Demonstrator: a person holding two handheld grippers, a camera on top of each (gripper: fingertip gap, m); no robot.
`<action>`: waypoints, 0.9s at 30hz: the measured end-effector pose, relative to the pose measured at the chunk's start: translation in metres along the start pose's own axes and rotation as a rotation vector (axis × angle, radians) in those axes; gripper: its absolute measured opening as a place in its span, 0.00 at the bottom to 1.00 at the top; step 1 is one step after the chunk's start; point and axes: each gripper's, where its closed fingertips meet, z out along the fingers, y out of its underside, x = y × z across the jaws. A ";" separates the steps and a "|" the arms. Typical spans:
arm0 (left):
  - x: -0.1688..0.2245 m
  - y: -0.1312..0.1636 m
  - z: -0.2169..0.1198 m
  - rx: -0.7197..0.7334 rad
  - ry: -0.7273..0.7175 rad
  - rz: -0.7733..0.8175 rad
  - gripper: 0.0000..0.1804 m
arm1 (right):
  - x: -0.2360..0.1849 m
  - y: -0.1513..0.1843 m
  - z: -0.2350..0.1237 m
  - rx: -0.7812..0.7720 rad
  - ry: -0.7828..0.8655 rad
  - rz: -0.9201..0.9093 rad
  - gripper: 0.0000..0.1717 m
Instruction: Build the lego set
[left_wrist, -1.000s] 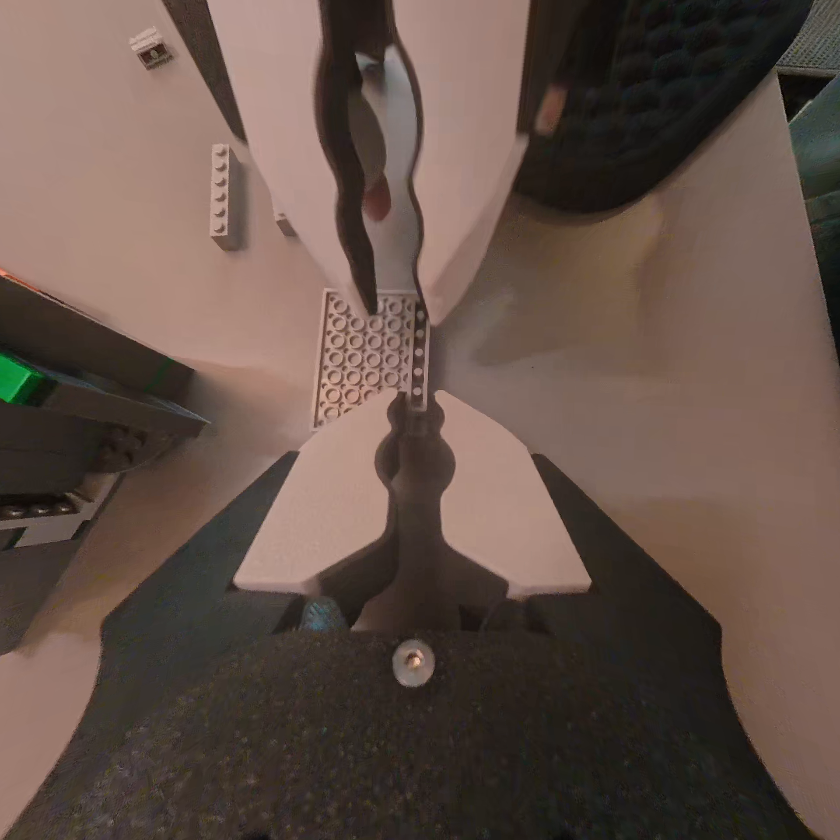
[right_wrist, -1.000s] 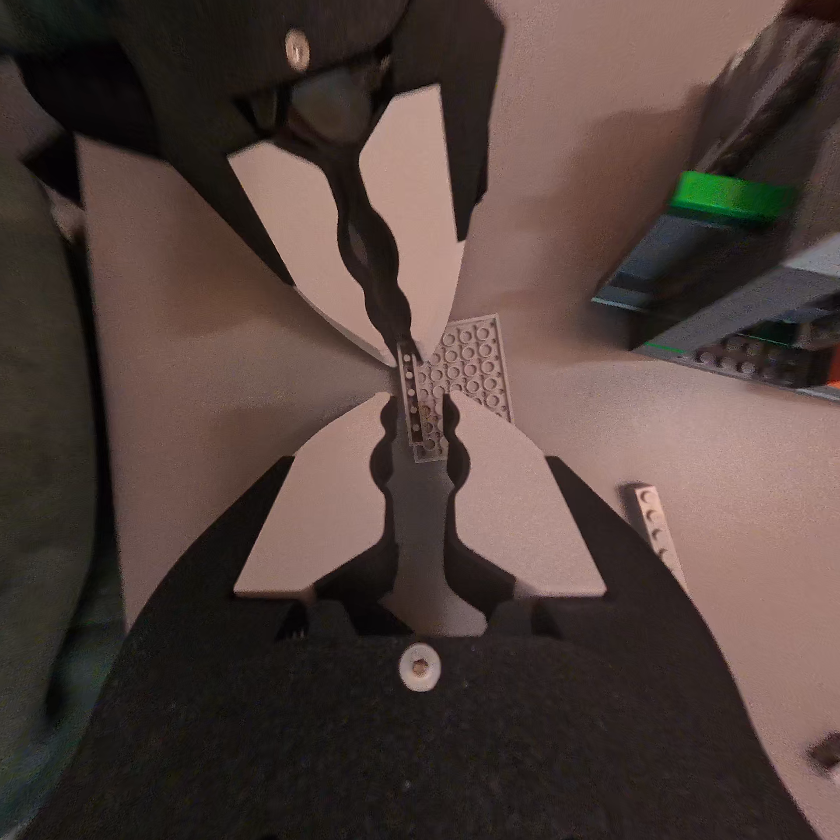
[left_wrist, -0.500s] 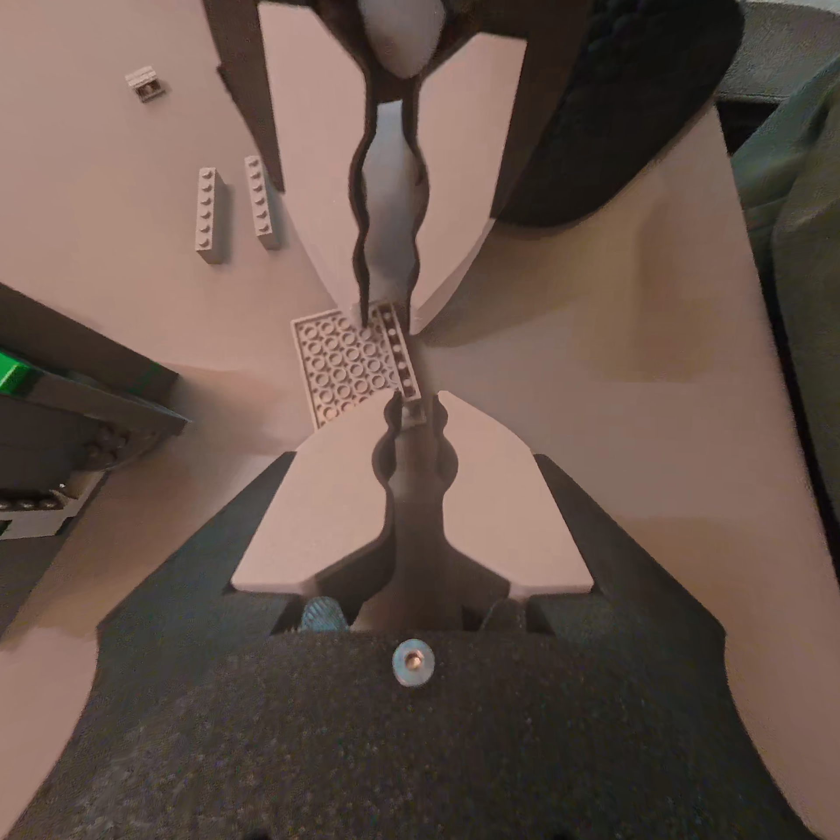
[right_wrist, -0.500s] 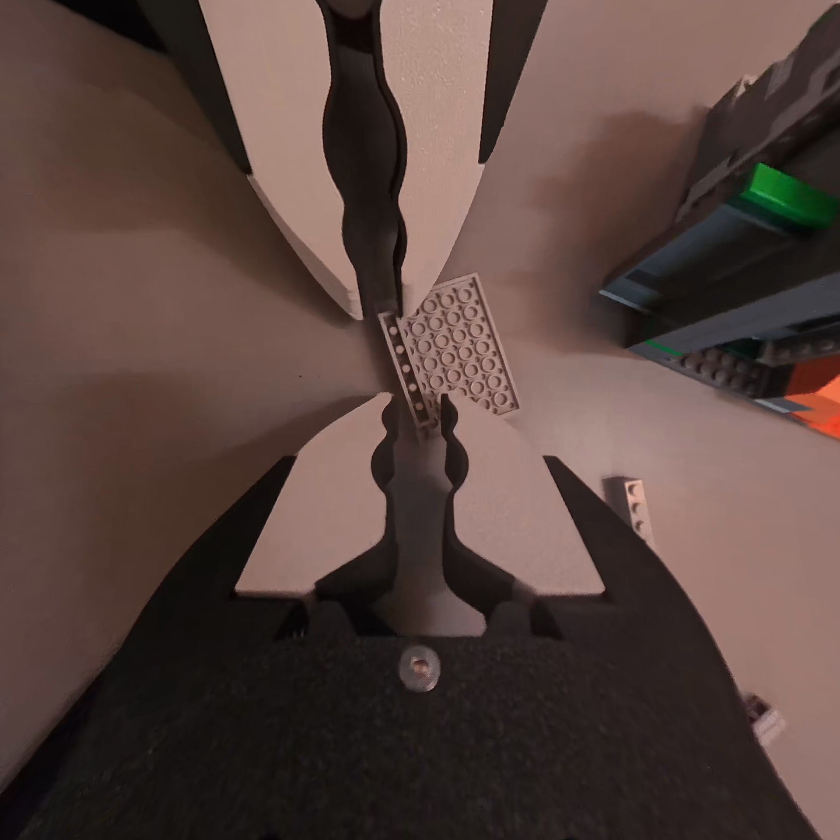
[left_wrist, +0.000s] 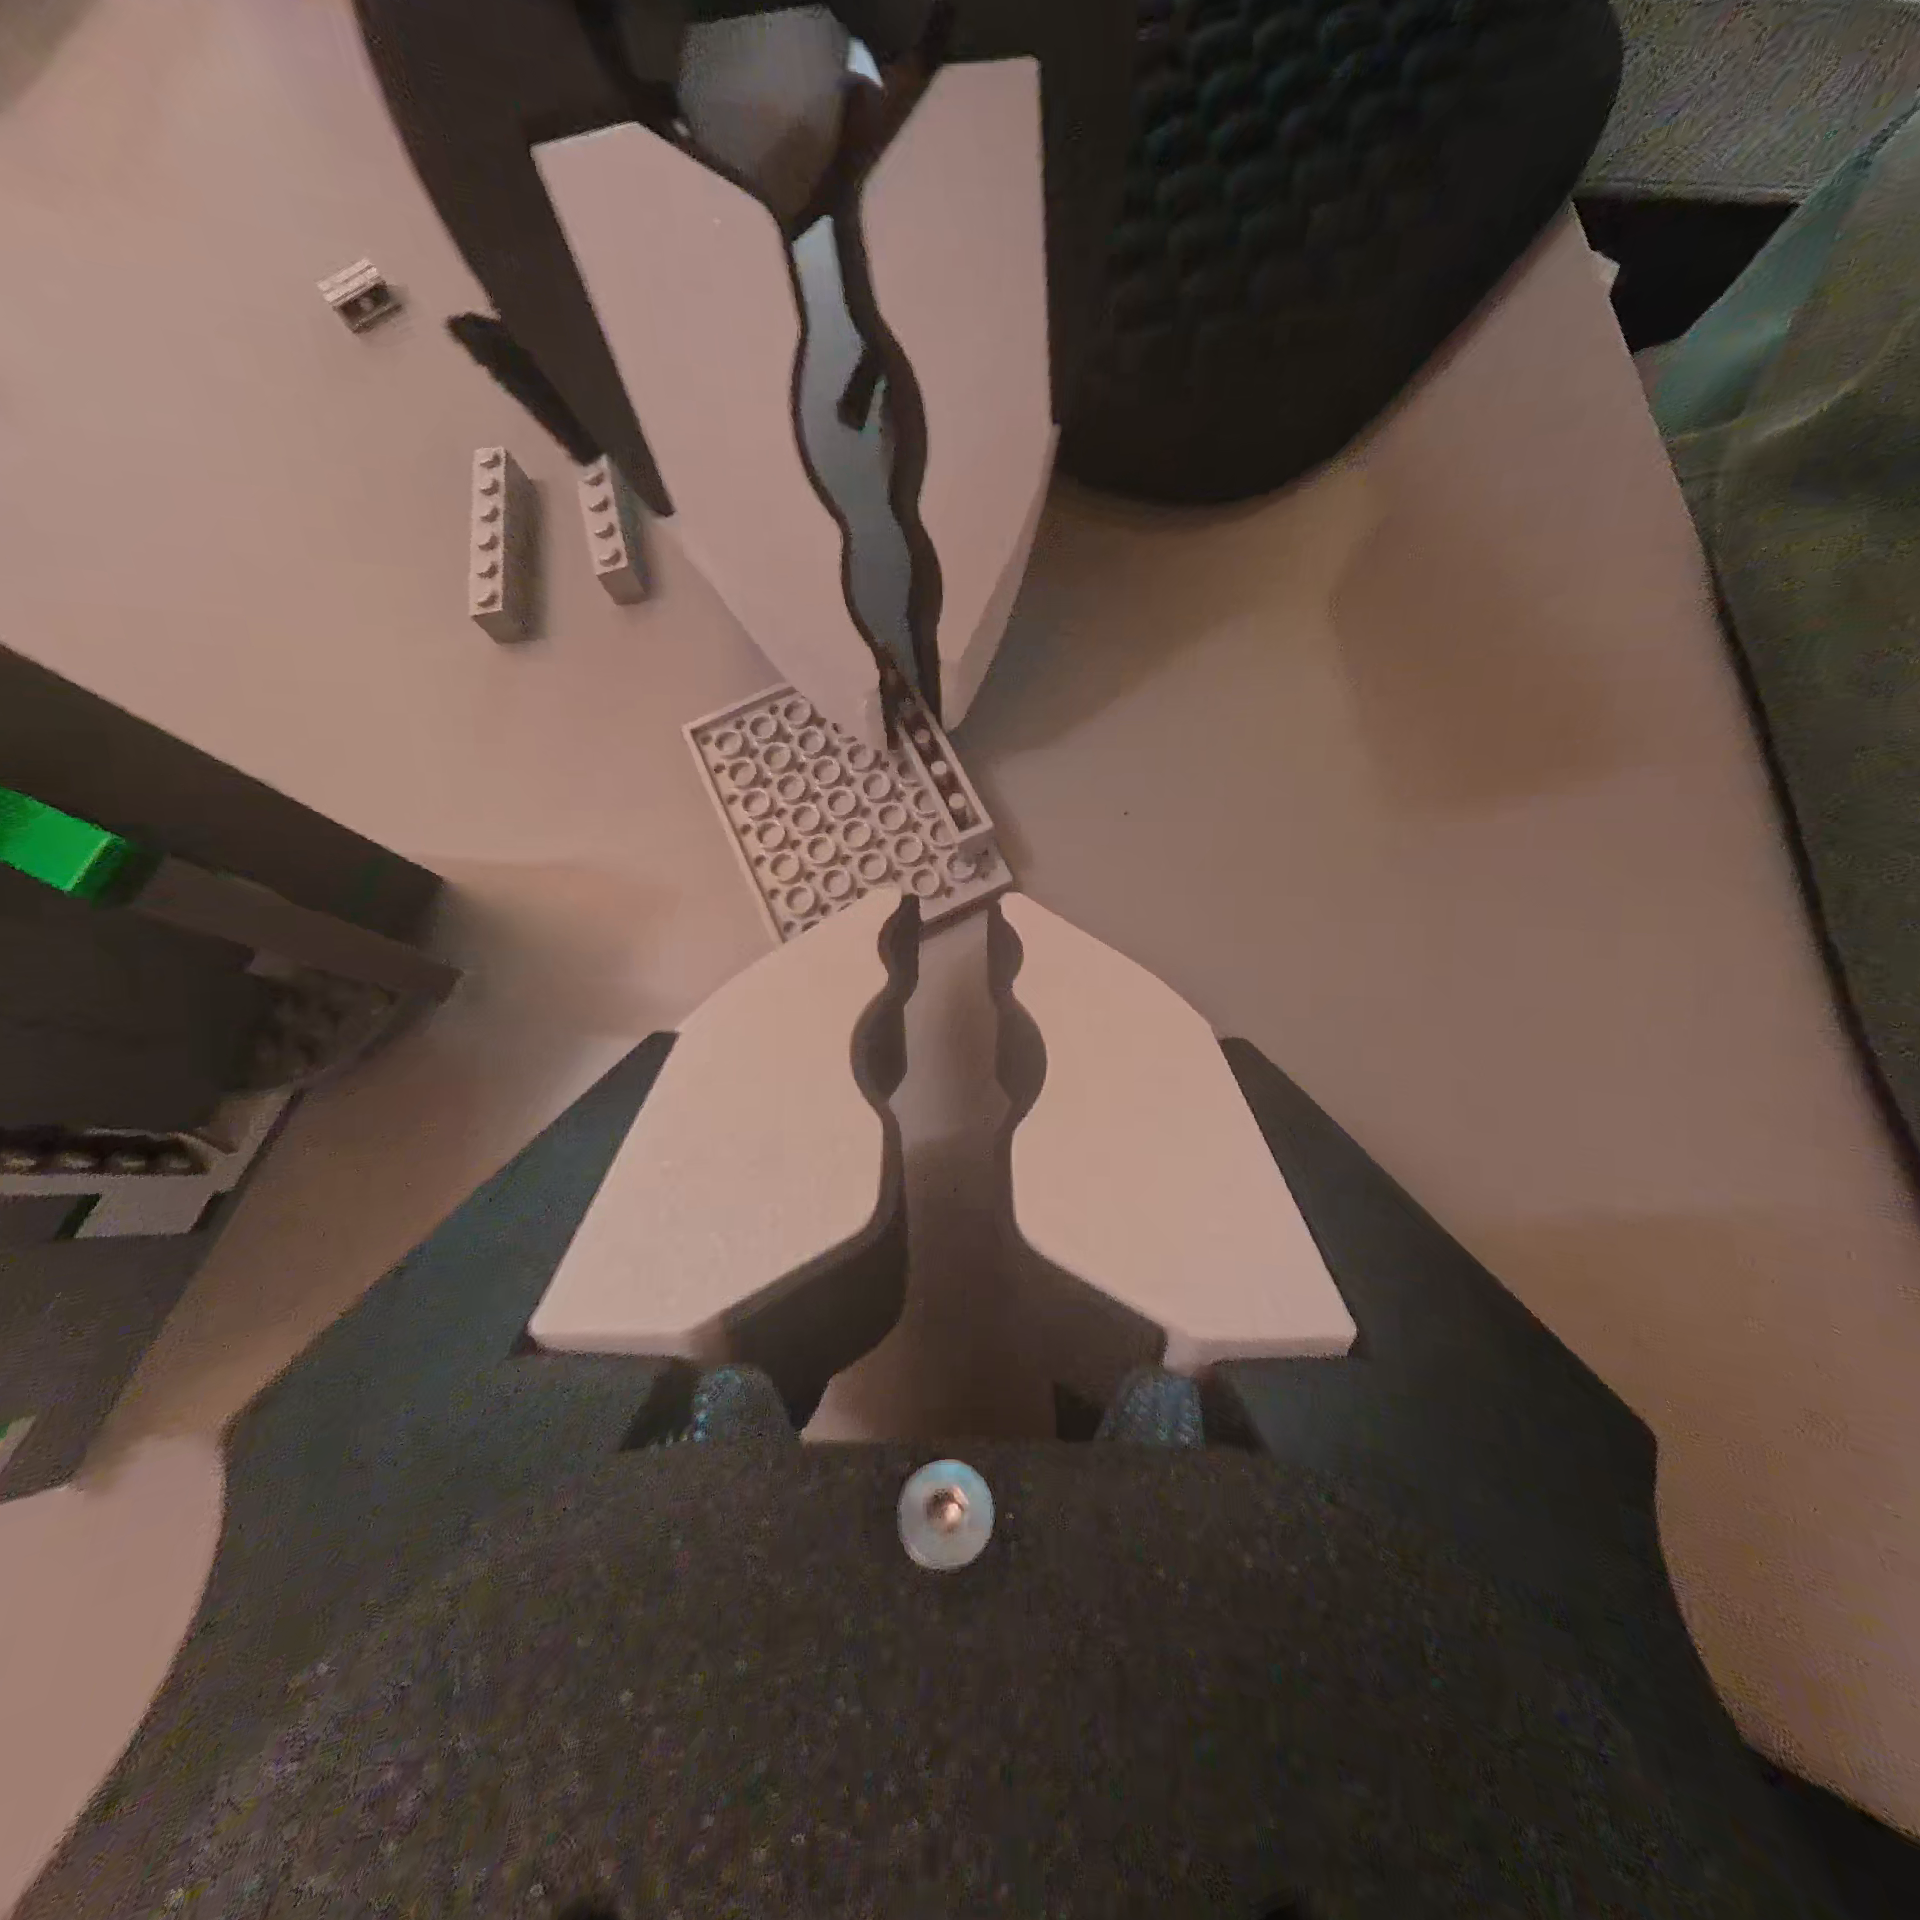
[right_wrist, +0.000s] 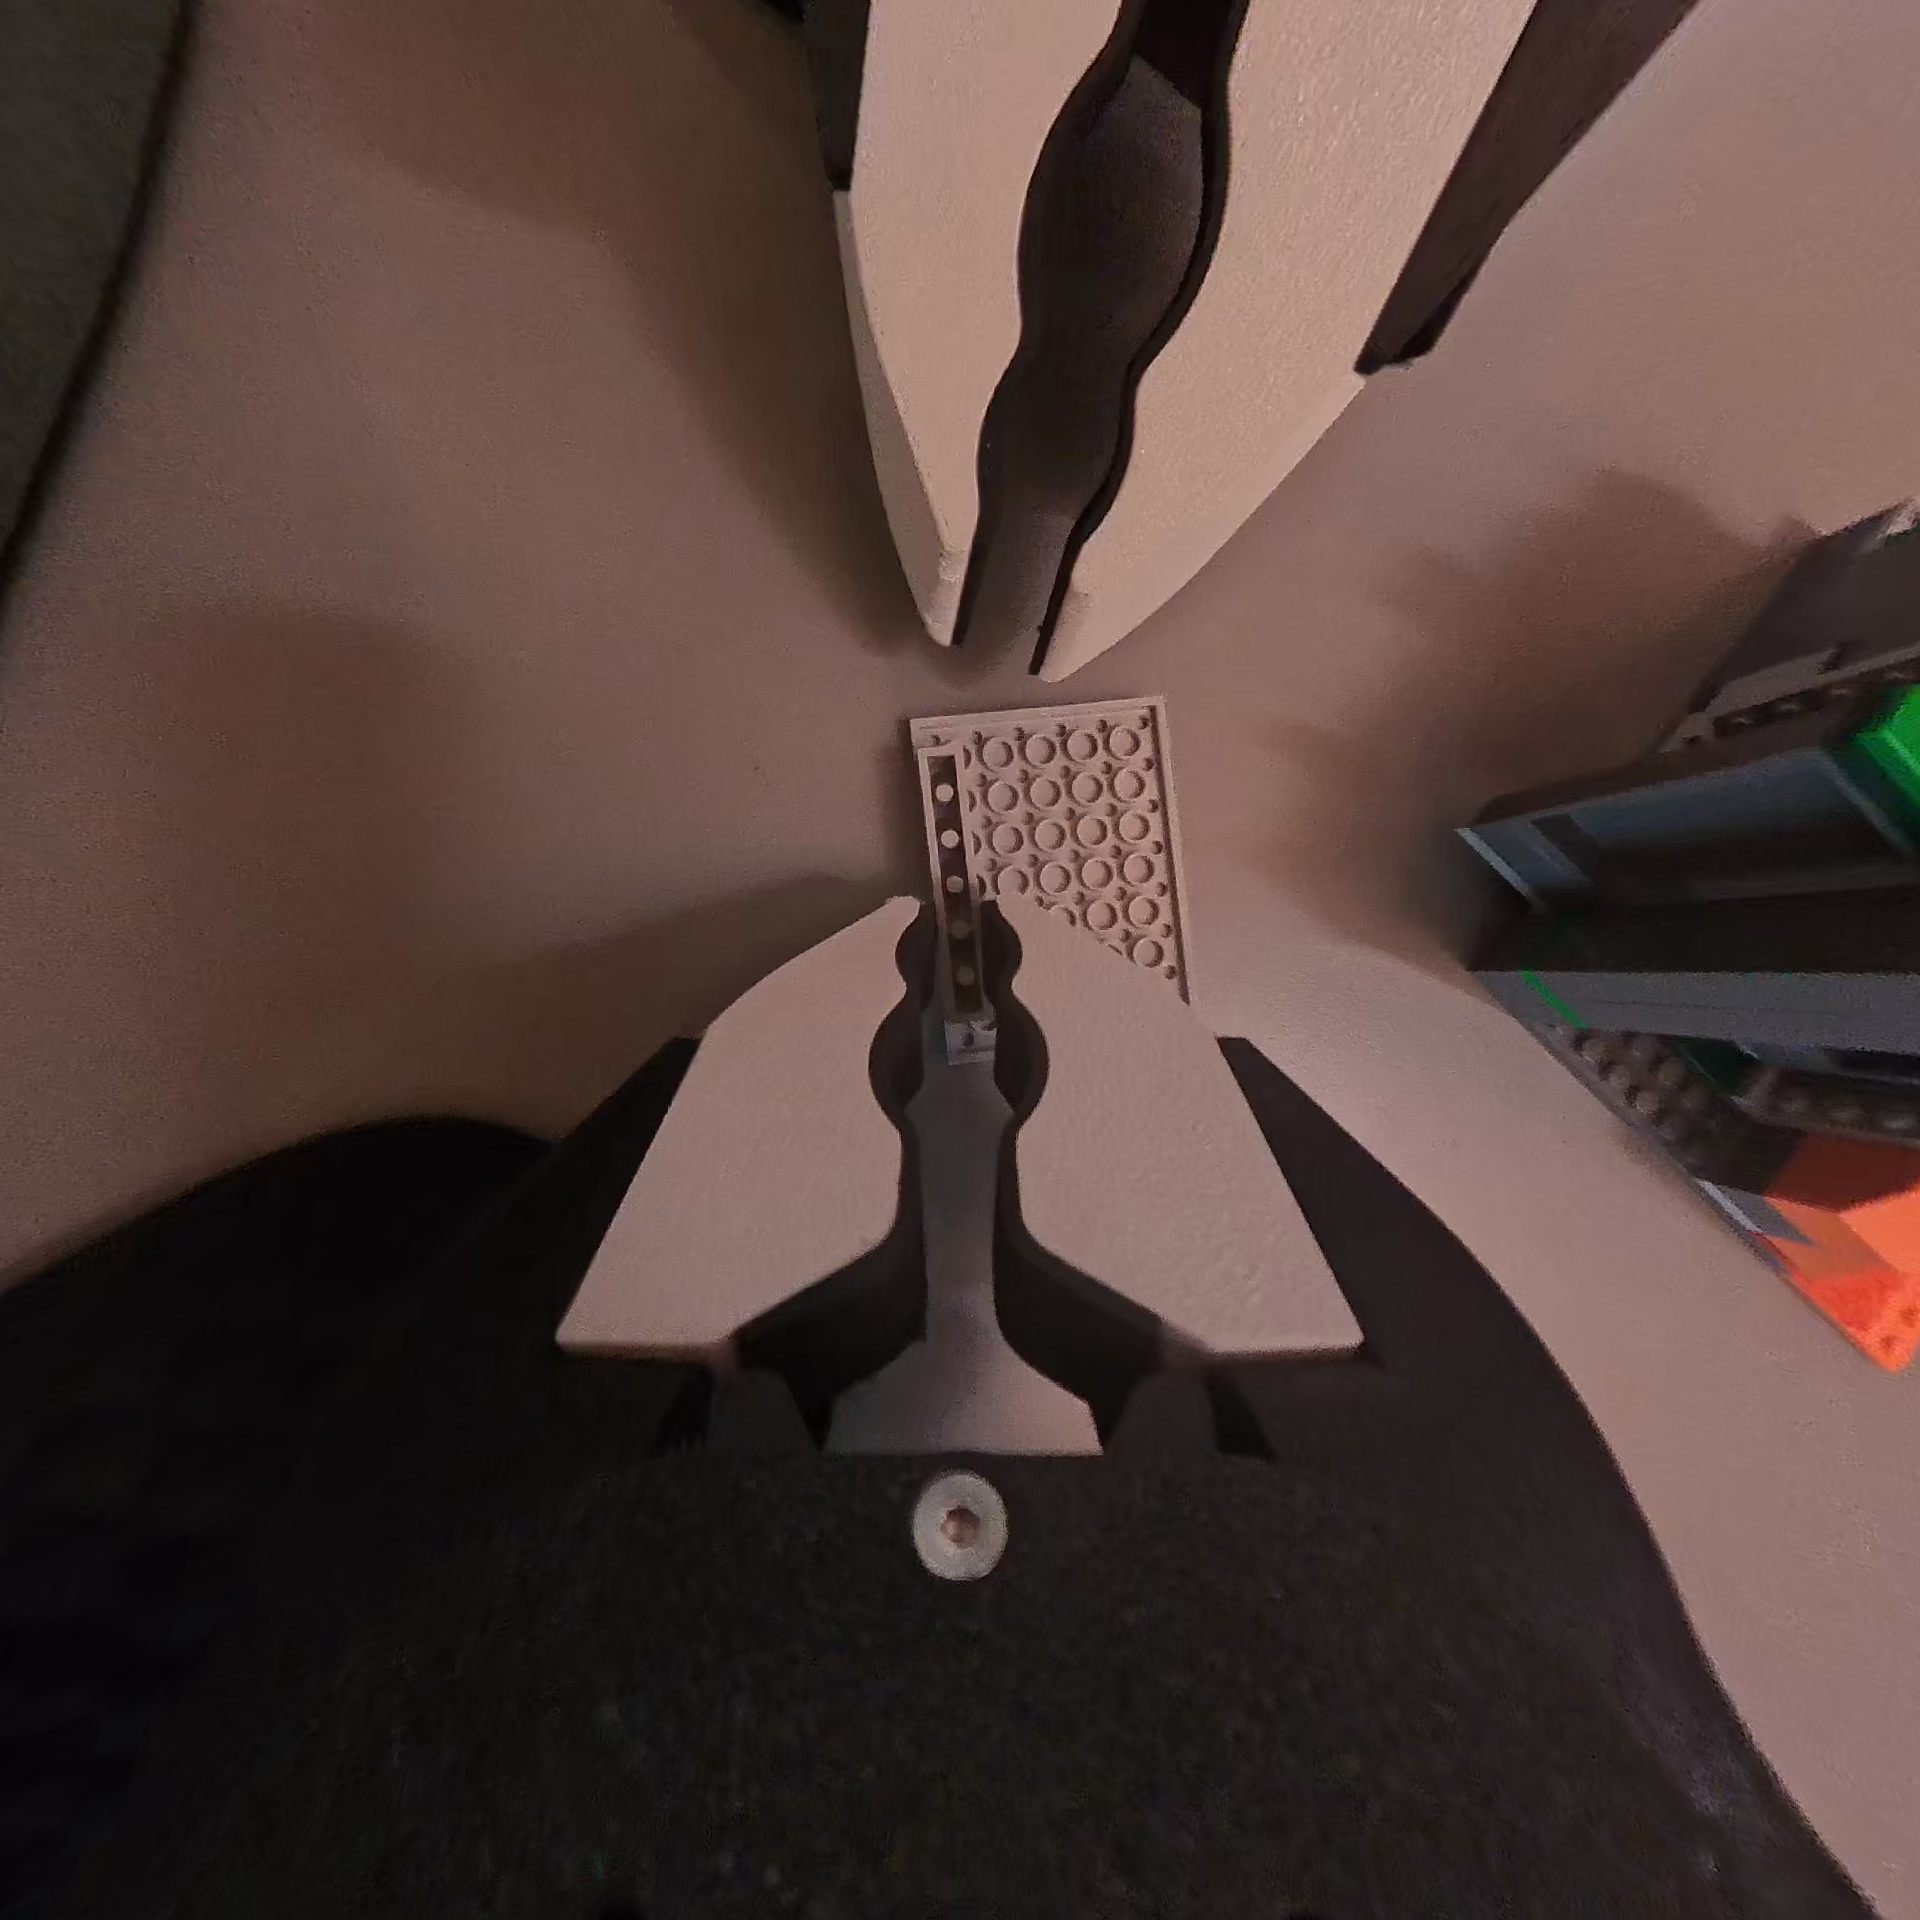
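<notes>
A grey studded plate (left_wrist: 821, 810) lies underside up on the pale table, with a narrow grey brick (left_wrist: 943, 774) along its right edge. My left gripper (left_wrist: 948, 906) hovers at the plate's near corner with its fingers a little apart. The right wrist view shows the left gripper (right_wrist: 1000, 649) clear of the plate (right_wrist: 1081, 831), touching nothing. My right gripper (right_wrist: 956, 920) is shut on the narrow brick (right_wrist: 954, 883), with both pads against its long sides. In the left wrist view the right gripper (left_wrist: 914, 694) comes in from the top onto the brick's far end.
Two loose narrow grey bricks (left_wrist: 499, 540) (left_wrist: 613, 530), a small grey piece (left_wrist: 358, 294) and a thin black piece (left_wrist: 520, 384) lie at the far left. A dark grey built model with green (left_wrist: 62, 852) and orange (right_wrist: 1849, 1278) parts stands beside the plate. Green fabric (left_wrist: 1818, 520) lies past the table edge. Spacing between my two grippers at the tips: around 4 centimeters. My right gripper's tips are some 20 centimeters from the small grey piece (left_wrist: 358, 294).
My right pads have closed onto the narrow brick. My left gripper has let go of the brick's end and drawn back a little. The plate has turned on the table.
</notes>
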 end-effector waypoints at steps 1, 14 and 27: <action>0.001 0.000 0.001 -0.002 0.002 0.006 0.07 | 0.000 0.002 -0.001 -0.006 -0.023 -0.007 0.05; -0.010 -0.006 -0.002 0.050 -0.064 -0.011 0.04 | 0.061 0.056 -0.069 0.029 0.190 0.245 0.11; -0.013 -0.003 0.004 0.066 -0.077 -0.024 0.03 | 0.047 0.084 -0.042 -0.049 0.092 0.239 0.05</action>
